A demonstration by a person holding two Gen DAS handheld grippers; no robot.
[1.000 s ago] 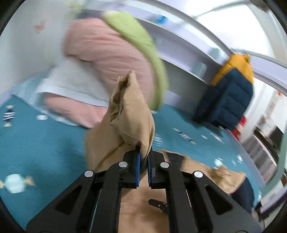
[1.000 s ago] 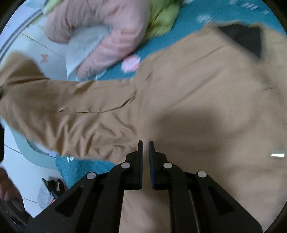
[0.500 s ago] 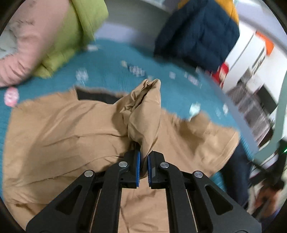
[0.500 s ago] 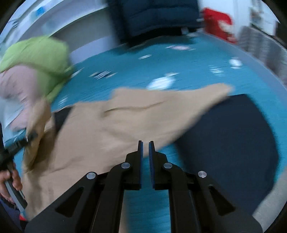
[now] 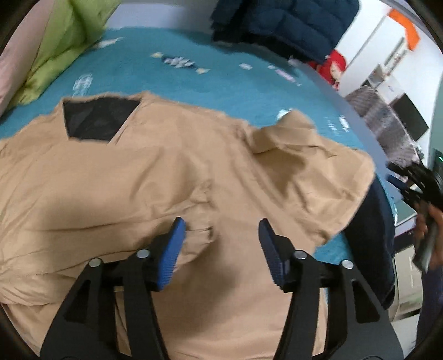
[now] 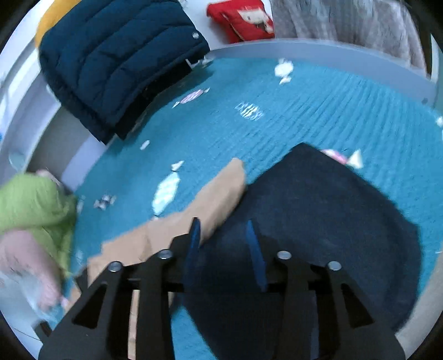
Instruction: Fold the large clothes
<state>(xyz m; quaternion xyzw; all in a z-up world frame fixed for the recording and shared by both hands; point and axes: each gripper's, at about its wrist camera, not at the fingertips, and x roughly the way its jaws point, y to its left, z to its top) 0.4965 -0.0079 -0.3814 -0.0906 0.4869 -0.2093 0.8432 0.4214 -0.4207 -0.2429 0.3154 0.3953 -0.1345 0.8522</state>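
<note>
A tan jacket [image 5: 155, 171] with a black-lined neck opening lies spread on the teal bedspread [image 5: 210, 83]. One sleeve is folded across its body. My left gripper [image 5: 220, 229] hovers over the jacket's middle, its jaws opening, with no cloth pinched between the blue pads. In the right wrist view, my right gripper [image 6: 223, 229] hangs above a dark navy garment [image 6: 326, 210] where a tan jacket corner [image 6: 218, 193] overlaps it. Its jaws are opening too and hold nothing. The other handheld gripper [image 5: 415, 180] and a hand show at the right edge of the left wrist view.
A navy puffer coat [image 6: 119, 61] hangs over the bed's far rail. Green bedding [image 5: 61, 47] and a pink pillow [image 6: 19, 260] are heaped at the bed's head. A red bag [image 6: 243, 19] sits on the floor beyond the rail [image 6: 318, 52].
My left gripper carried the tan sleeve over the jacket, lowered and let it go, jaws parting. My right gripper swung from the jacket to the navy garment and began parting its jaws.
</note>
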